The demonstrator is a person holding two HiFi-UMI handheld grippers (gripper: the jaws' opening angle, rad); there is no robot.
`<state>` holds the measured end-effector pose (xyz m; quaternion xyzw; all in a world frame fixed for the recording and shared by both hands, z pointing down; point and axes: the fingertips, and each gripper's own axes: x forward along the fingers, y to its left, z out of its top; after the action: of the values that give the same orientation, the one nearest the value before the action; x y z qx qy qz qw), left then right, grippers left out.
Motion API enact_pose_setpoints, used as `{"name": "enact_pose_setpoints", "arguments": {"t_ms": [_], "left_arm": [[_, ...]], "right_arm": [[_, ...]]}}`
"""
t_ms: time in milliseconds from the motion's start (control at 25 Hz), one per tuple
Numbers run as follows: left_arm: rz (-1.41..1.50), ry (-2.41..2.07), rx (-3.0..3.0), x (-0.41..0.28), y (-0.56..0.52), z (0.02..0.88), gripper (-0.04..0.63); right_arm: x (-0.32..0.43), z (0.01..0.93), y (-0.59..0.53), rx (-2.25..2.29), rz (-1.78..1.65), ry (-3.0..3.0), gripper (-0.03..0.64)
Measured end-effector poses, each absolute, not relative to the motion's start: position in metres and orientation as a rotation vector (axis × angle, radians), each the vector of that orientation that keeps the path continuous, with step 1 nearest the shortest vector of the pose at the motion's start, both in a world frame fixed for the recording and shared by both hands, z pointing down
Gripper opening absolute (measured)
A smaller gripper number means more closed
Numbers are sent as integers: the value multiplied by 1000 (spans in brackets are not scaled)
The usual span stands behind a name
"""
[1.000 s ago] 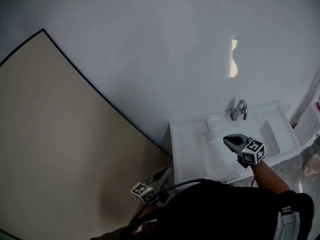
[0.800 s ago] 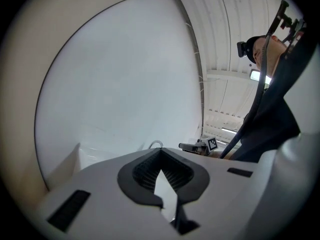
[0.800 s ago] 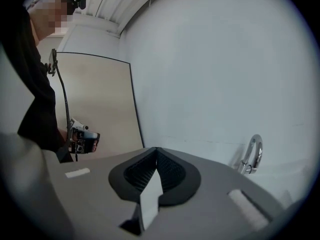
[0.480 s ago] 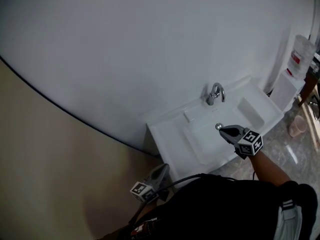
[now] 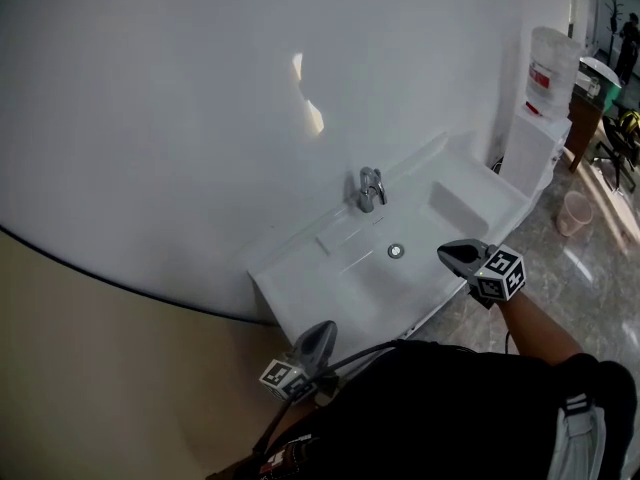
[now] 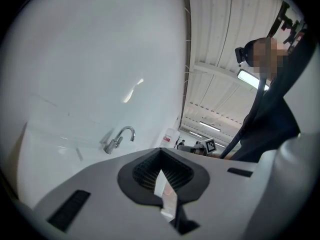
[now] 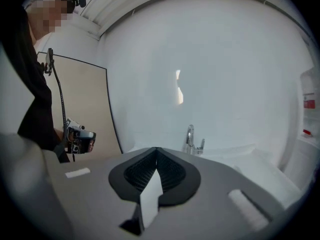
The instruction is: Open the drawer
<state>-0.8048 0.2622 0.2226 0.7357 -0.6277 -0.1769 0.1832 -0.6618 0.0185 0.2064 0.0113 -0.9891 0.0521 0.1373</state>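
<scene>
Gleaming sink point(image 5: 330, 280) against white wall point(image 5: 180, 98)

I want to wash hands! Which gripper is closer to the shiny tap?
Right. The right gripper is just across the white sink basin from the curved silver metal tap; the left gripper is farther, past its front corner.

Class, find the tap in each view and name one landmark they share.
Head view: tap at centre, behind the sink.
Left gripper view: tap left of centre.
Right gripper view: tap slightly right of centre.
Shared: bright patch on the wall.
</scene>
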Motion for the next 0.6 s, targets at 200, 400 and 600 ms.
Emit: {"name": "enact_pose_setpoints", "arguments": {"t_ms": [200,400,600], "left_arm": [[-471,-1674,2134,-746,202,219,0],[-387,-1590,2137,-695,147,252,0],[-276,-1463,2179,-627,82,276,0]], "right_arm": [[-591,212,-39,164,195,-2884,2],[-524,249,-70,217,284,-2849,2],[-461,289,-101,300,378,-2818,2]]}}
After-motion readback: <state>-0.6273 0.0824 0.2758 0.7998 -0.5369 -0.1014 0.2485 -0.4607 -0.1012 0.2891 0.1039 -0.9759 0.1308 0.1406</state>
